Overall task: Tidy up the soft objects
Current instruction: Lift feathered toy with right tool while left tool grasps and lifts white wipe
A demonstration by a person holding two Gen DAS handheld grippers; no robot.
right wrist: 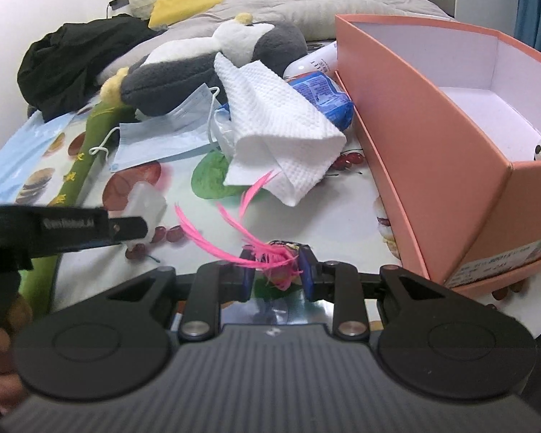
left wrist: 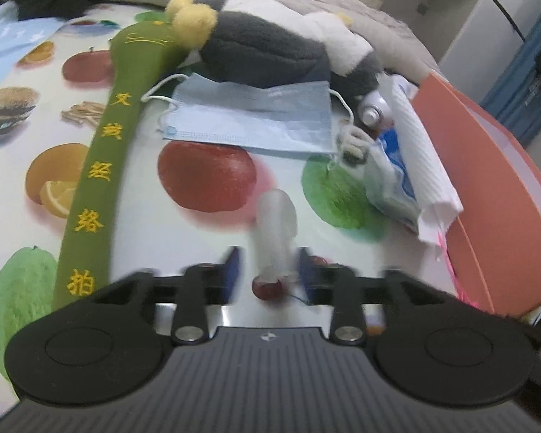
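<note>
Right tool clamped on pink feather toy | salmon-pink open cardboard box lies at my two o'clock, long axis running away | left tool open around translucent silicone piece, farther from box.

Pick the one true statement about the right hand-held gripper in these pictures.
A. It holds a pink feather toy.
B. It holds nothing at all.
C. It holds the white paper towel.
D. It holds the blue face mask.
A: in the right wrist view, the right hand-held gripper has its blue pads closed on the pink feather toy, whose plumes fan out to the left.
</note>
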